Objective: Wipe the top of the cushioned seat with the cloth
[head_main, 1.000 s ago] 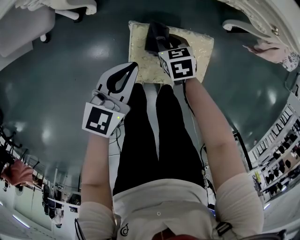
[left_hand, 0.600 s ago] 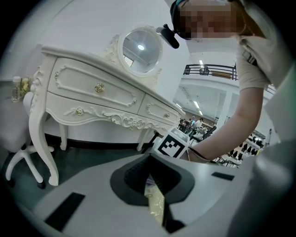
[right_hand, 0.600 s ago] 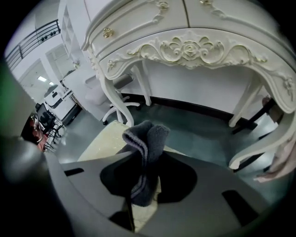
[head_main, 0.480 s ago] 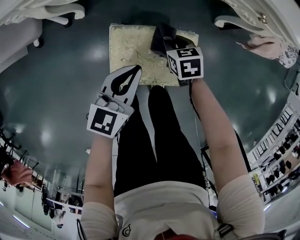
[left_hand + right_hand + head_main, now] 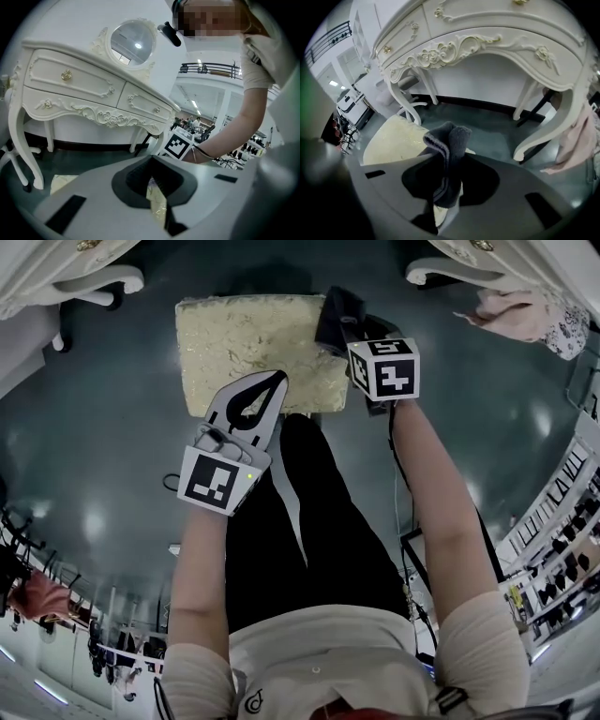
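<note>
Right tool (image 5: 446, 190) pinches the cloth (image 5: 449, 140) mid-fold (looks soft, light, floppy) over the seat (image 5: 244, 343), far right corner; left tool (image 5: 274, 381) pressed together, empty.

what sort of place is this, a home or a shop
Probably a showroom or store, not a home: an ornate white dressing table with mirror, a glossy dark floor, and display shelves.

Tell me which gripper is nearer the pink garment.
Right. The right gripper, holding the dark cloth, is at the seat's right edge, toward the pink garment; the left gripper sits at the seat's near edge, farther off.
</note>
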`<state>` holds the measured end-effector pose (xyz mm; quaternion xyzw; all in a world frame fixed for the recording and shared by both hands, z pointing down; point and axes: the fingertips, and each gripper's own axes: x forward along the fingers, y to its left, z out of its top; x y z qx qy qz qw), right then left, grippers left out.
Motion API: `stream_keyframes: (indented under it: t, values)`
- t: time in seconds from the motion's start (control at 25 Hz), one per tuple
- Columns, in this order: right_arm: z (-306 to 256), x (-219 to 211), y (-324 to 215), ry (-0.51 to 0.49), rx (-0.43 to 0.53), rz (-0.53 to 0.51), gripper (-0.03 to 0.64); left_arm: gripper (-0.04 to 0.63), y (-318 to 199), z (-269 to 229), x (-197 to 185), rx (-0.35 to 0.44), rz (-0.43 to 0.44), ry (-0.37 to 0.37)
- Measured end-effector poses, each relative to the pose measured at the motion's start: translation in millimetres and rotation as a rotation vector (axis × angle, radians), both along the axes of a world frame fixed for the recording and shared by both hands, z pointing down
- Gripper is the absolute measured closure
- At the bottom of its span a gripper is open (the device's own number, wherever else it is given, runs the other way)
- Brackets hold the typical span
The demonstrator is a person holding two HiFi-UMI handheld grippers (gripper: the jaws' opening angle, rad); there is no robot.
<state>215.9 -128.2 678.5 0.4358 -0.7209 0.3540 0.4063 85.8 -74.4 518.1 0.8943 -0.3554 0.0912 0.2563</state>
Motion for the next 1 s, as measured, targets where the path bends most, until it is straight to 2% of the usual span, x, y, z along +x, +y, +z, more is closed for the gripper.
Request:
stream_keyframes:
  t: [0.12,0.28,0.44,0.68,1.0]
  values:
    - [3.3,26.3,3.2,0.022,-0.025,0.03,0.528,0.581,3.9,-0.6,12.3,-0.008,0.012,-0.002]
    - [-2.2,51.6,1.8,0.113,0.014,-0.017,0.531,0.581,4.8,-2.6,21.0,-0.002,0.024,-0.007]
    - [-22.1,42.3,4.3,0.087,0.04,0.004,0.532,0.581,9.4,-10.1,15.5,0.009,0.021,-0.018]
    - [-54.0,-17.8,15.3,-0.019,0.045,0.029,0.532,0.581,23.4,-32.1,-18.2,0.034,0.009,-0.015]
    - [-72.3,-158.8,53.2,-0.198,0.03,-0.031,0.532,0.581,59.6,-29.2,-109.2,-0.025,-0.075,-0.004]
